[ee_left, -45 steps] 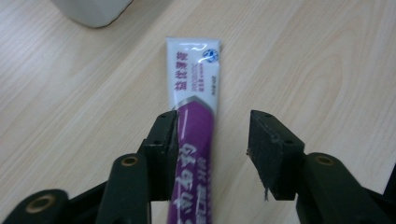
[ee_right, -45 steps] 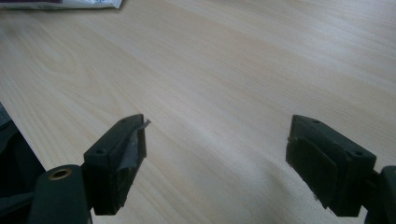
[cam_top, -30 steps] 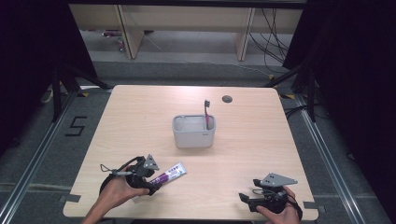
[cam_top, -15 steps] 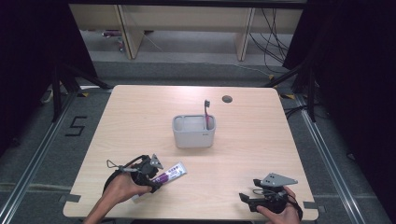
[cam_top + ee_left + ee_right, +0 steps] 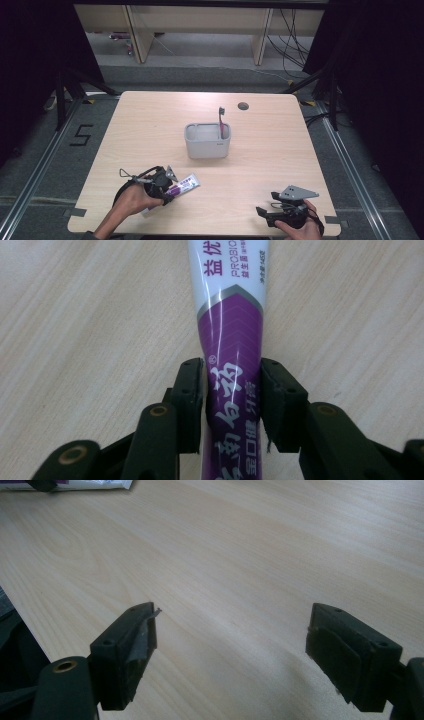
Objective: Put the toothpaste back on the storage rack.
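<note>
The toothpaste tube [image 5: 230,340] lies flat on the wooden table [image 5: 280,150], near its front left corner, and runs lengthwise straight between the jaws of your left gripper [image 5: 231,390]. Those jaws have just been closing on it: in the left gripper view both pads sit against the purple part of the tube, one on each side, and the tube looks slightly pinched there. From above, your left gripper [image 5: 161,181] covers the tube's [image 5: 182,185] near end, and the white and purple end points toward the table's middle.

Your right gripper [image 5: 231,645] rests near the front right corner, well apart from the tube; its jaws stand wide apart over bare wood with nothing between them.

Beyond the tube, mid-table, a grey holder [image 5: 207,141] carries a toothbrush [image 5: 221,120] standing upright in its right compartment.
</note>
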Available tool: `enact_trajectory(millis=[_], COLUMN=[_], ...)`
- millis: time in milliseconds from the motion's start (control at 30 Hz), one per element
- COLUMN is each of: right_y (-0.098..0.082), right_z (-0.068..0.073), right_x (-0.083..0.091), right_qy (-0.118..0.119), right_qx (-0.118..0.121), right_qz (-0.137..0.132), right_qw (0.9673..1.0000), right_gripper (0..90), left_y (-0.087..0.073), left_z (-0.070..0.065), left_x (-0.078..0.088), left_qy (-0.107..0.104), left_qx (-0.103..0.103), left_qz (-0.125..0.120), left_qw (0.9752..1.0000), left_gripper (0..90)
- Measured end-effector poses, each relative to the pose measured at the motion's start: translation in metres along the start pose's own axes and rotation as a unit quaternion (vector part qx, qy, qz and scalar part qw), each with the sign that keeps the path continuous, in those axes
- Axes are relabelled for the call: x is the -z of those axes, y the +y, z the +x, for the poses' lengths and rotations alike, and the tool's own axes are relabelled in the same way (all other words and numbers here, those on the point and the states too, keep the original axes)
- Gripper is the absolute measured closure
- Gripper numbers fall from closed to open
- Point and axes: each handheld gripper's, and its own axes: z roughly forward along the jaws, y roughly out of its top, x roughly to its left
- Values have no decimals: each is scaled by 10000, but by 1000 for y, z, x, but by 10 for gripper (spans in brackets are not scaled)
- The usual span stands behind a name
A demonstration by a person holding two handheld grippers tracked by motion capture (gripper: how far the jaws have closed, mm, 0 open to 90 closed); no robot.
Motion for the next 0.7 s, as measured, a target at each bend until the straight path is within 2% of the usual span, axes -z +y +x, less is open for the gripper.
enact_trajectory(millis=[67, 133, 367, 400, 567, 700], right_y=[0, 0, 0, 0, 0, 0], right_z=[1, 1, 2, 0, 0, 1], right_x=[0, 0, 0, 0, 0, 0], right_qy=[-8, -19, -4, -46, -16, -43], right_qx=[-69, -48, -61, 35, 33, 31], right_qz=[29, 13, -2, -1, 12, -10], right_qw=[10000, 10000, 10000, 10000, 10000, 10000], right_gripper=[209, 209, 210, 210, 210, 210], left_y=[1, 2, 4, 5, 10, 11], left_z=[0, -1, -1, -1, -2, -1], left_x=[-1, -1, 0, 0, -1, -1], left_qy=[17, 14, 19, 13, 40, 20], left_qx=[-44, -24, -159, -190, -292, -289], left_qz=[44, 67, 221, 252, 425, 507], left_qw=[10000, 10000, 9996, 9995, 9987, 9983], left_gripper=[642, 645, 664, 668, 669, 667])
